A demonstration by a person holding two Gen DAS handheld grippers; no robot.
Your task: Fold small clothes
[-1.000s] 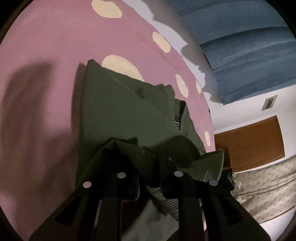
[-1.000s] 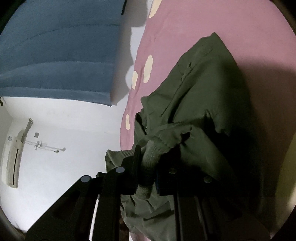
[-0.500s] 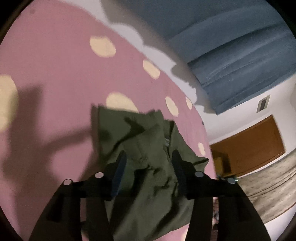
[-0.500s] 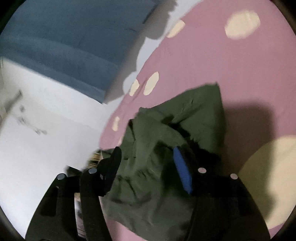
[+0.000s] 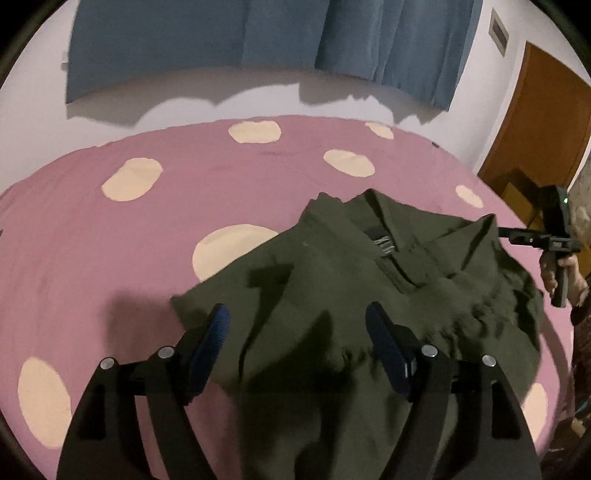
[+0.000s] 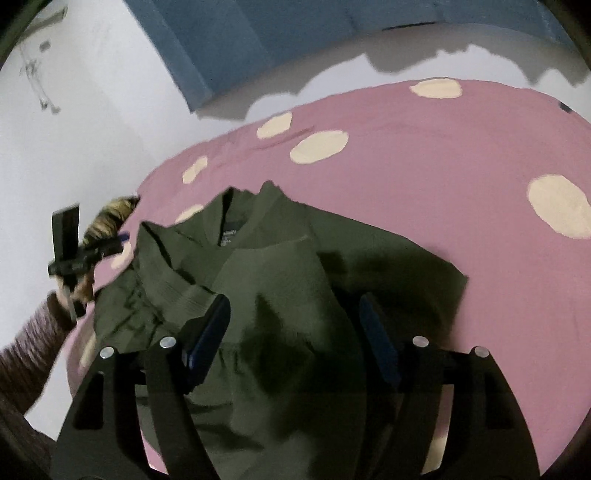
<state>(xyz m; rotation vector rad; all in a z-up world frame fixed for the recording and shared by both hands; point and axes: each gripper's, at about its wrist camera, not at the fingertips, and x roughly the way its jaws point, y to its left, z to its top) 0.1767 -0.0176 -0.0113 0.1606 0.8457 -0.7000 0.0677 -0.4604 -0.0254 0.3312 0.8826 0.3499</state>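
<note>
Looking at the garment: we see a dark green top (image 5: 332, 295) lying on the pink bed cover (image 5: 110, 229) with cream dots, near the front edge of the bed, its collar (image 5: 384, 240) turned toward the blue curtain (image 5: 258, 33).
Fold state: we judge that one part is already laid over the body, but the cloth is bunched and wrinkled beside the collar, so it is not yet tidy.
Left claw (image 5: 295, 332): its jaws are opening, and nothing is between them; they hang above the part of the garment that is away from the collar.
Right claw (image 6: 295, 325): also opening, with no cloth pinched; it hovers over the garment below the collar.
Weight and feel: we think it is light and soft, with no stiffness; it will sag and fall out of shape when lifted at one point only.
Slip: the fabric looks matte, so it should not slide easily from the pads (image 5: 216, 332).
Where to hold: we would take two corners of one edge, one claw at each corner, pinching a single layer.
Risk: a pinch near the collar may catch both layers and undo the fold.
</note>
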